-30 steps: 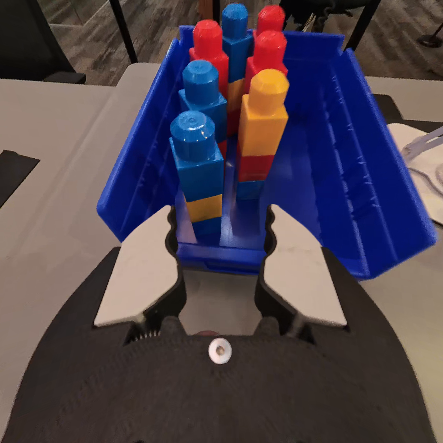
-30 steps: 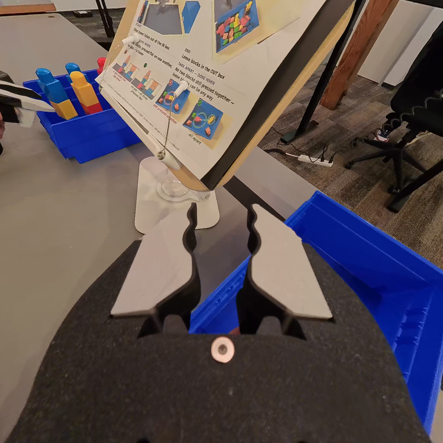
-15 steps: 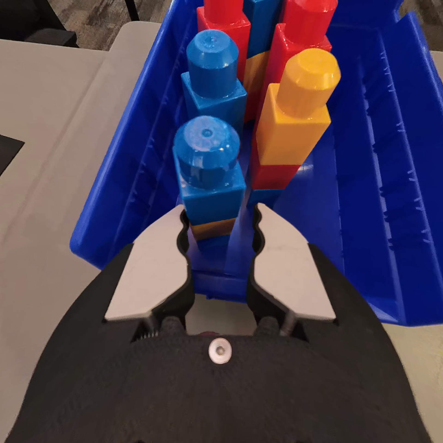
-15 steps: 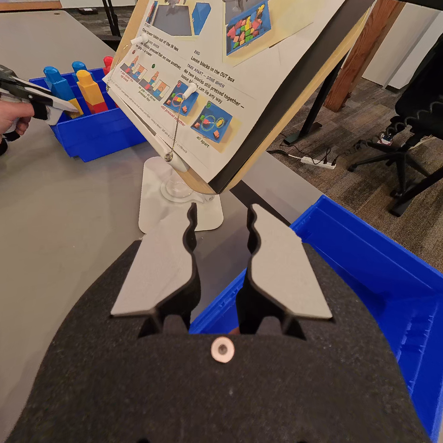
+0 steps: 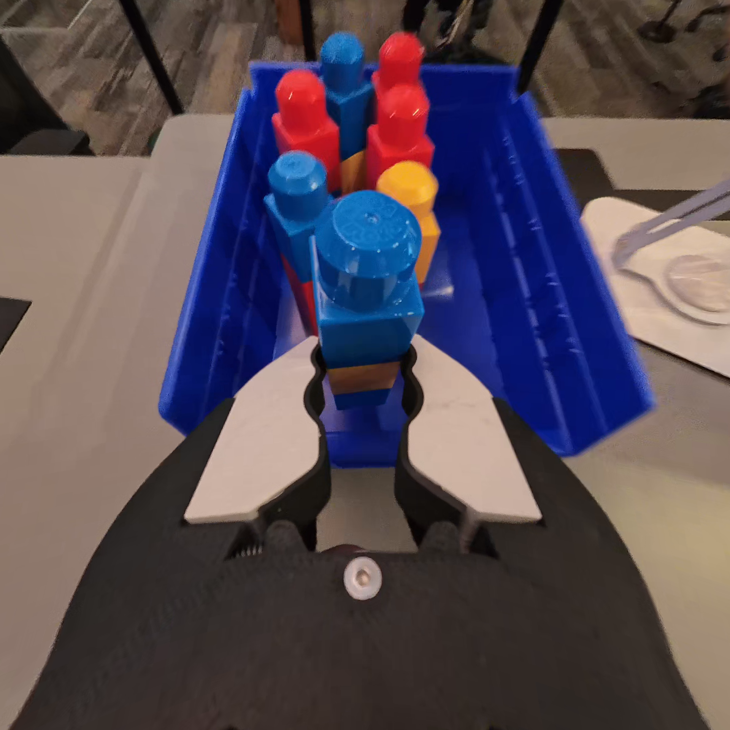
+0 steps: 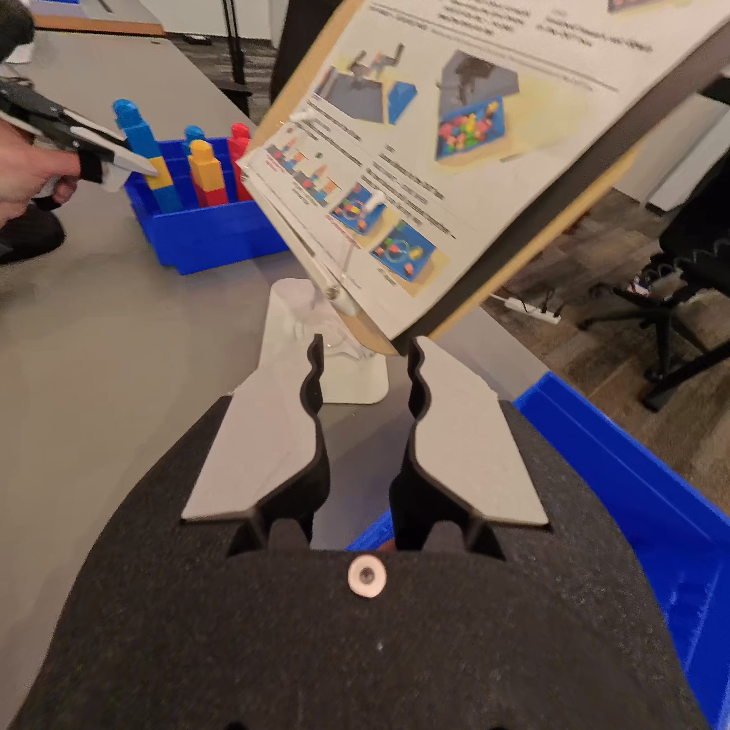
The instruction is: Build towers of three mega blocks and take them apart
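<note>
A: Eyes on the blue-yellow-blue tower (image 5: 365, 316), three blocks stacked, and the left gripper (image 5: 364, 365) has it! The jaws are closed in on the yellow middle block, one tip on either side, with the gap no wider than the block.

B: In the right wrist view it stands higher than its neighbours, tilted, with its base apparently just off the floor of the near bin (image 6: 205, 237). A grip at mid-height makes sense: it leaves the top and bottom blocks free for the other gripper.

A: Half a second ago those jaws were wider and only bracketing the tower down in the bin. Now they've pinched in and the tower looms much larger in the left wrist view. That reads as a lift.

B: Behind it, the other towers (image 5: 351, 130) are unmoved in the bin's back rows, red, blue and yellow tops all standing.

A: And the right gripper (image 6: 365, 355)?

B: Holding nothing, jaws parted about a block's width, waiting over the table beside the second bin (image 6: 632, 474). Since the last look it has swung a little; the tilted instruction board (image 6: 454, 158) on its white stand (image 6: 328, 355) fills more of the frame.

A: That second bin looks like where the loose blocks will go.
</note>
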`<action>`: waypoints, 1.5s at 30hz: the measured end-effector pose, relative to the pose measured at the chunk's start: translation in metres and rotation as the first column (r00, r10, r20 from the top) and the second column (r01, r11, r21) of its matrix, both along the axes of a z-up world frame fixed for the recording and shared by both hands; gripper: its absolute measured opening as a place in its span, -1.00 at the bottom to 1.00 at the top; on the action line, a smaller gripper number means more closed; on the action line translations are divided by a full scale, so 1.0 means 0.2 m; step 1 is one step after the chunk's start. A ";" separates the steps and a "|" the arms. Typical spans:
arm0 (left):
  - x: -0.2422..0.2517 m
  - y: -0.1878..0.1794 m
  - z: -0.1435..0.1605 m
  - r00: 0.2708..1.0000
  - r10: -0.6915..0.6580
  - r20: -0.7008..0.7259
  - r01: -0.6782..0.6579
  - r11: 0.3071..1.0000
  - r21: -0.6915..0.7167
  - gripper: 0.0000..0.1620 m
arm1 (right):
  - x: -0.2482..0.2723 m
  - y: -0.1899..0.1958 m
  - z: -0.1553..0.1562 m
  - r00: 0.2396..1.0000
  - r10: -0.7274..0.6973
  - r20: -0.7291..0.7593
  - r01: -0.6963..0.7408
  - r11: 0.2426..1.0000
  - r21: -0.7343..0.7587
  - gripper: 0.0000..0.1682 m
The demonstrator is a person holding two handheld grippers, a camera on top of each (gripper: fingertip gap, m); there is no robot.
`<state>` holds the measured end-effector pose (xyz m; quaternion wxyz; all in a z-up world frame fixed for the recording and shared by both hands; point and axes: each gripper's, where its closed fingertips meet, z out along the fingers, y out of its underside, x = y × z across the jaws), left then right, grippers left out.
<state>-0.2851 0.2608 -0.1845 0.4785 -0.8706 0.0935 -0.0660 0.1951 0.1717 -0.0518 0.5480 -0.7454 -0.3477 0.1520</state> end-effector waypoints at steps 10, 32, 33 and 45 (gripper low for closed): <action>0.64 -0.44 0.47 0.850 -0.525 -0.047 0.527 0.845 0.094 -0.56 | -0.55 -0.31 0.10 0.910 0.404 -0.092 -0.399 0.914 0.069 -0.45; 1.68 -0.93 0.35 0.232 -0.971 -0.050 0.970 0.235 -0.056 -0.56 | -0.85 -0.48 -0.05 0.742 0.649 -0.166 -0.655 0.755 0.022 -0.55; 1.68 -0.93 0.37 0.235 -0.971 -0.041 0.971 0.237 -0.037 -0.56 | -0.85 -0.48 -0.04 0.743 0.646 -0.177 -0.652 0.758 0.029 -0.56; 1.72 -0.93 0.32 0.221 -0.975 -0.031 0.975 0.221 -0.010 -0.55 | -0.85 -0.47 -0.04 0.737 0.645 -0.203 -0.655 0.755 0.021 -0.56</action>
